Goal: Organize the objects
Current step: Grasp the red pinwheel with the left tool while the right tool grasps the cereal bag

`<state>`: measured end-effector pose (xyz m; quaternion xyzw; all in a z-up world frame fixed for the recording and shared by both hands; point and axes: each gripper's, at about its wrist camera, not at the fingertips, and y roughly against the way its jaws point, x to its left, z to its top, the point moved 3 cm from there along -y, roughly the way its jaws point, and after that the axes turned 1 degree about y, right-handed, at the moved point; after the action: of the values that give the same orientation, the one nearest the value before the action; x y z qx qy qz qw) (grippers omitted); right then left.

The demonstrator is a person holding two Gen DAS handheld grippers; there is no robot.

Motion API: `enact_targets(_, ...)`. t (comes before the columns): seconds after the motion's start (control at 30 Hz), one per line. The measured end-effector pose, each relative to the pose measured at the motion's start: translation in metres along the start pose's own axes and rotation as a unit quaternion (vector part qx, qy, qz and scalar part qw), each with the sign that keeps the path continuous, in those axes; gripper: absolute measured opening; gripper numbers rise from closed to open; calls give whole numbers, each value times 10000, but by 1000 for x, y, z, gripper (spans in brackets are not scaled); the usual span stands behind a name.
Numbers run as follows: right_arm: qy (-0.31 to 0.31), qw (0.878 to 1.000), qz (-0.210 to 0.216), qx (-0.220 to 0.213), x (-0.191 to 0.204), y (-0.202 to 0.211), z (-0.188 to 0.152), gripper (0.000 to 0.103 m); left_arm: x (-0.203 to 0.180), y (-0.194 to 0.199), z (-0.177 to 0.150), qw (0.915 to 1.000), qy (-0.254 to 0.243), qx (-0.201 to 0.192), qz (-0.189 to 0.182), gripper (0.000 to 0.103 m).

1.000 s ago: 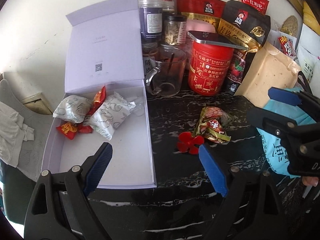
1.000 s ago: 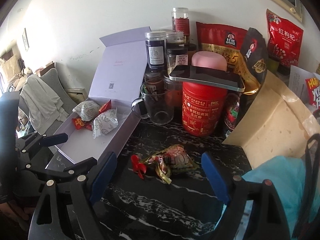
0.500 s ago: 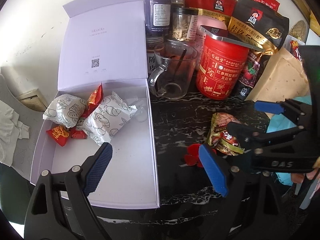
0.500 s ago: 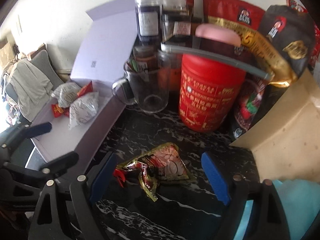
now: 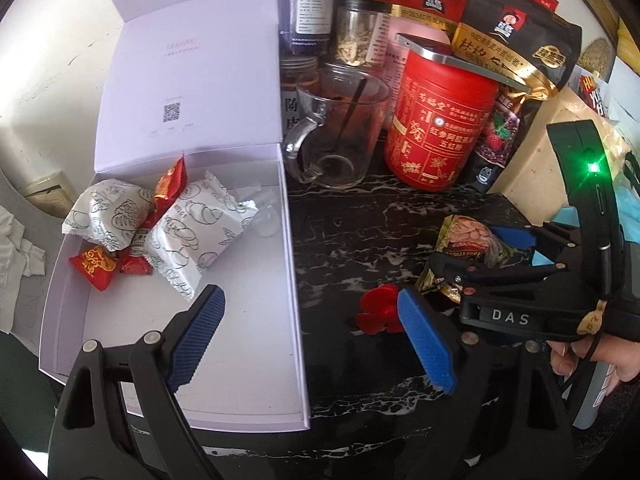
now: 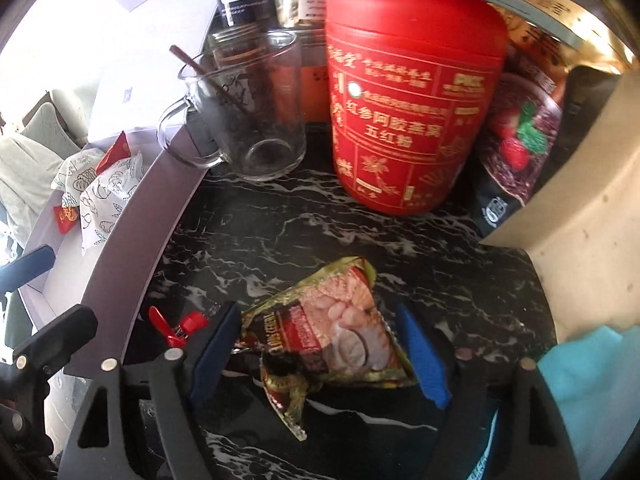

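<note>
A green-gold snack packet (image 6: 336,332) lies on the black marble table (image 6: 288,224). My right gripper (image 6: 320,348) is open with its blue fingers on either side of the packet, low over it. The packet (image 5: 468,248) and the right gripper (image 5: 476,254) also show in the left wrist view. A small red clip (image 5: 378,312) lies left of the packet. My left gripper (image 5: 316,340) is open and empty, over the edge of the open lilac box (image 5: 240,360), which holds white snack packs (image 5: 192,232) and red candies (image 5: 94,266).
At the back stand a glass mug (image 5: 340,144), a red canister (image 5: 438,128), jars (image 5: 308,8) and oat bags (image 5: 516,40). A tan paper bag (image 6: 580,184) and a turquoise bag (image 6: 592,364) are at the right.
My right gripper has moved forward and down until its open fingers straddle the snack packet. My left gripper has shifted forward a little over the box edge.
</note>
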<state>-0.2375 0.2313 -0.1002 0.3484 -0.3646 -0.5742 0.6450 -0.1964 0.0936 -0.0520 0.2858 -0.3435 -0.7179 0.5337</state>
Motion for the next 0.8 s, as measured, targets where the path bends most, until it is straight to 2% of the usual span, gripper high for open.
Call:
enact_targets(0.13,18,10000,-75,3,-3,6,-7,77,-13,2,0,9996,-253,-23,-147,88)
enact_targets(0.3,371,9988,-332,-31,2,15,-22,77,-28,2,-4,9981,-561,-51,-264,88)
enact_targets(0.5,626,9970,-435,-91,12,21,-34,77,-37,0,-5,9959,-884,-154,-116,88)
enact_targets(0.67,760,9965,-331,-103,16,21,-35,77,-38,-4,0,9935,-1057,-353,-235,88)
enact_targets(0.8,885,9958,-234,-69,19,24,-40,77,-41,-16,5,9919,-1171,-252,-422,88)
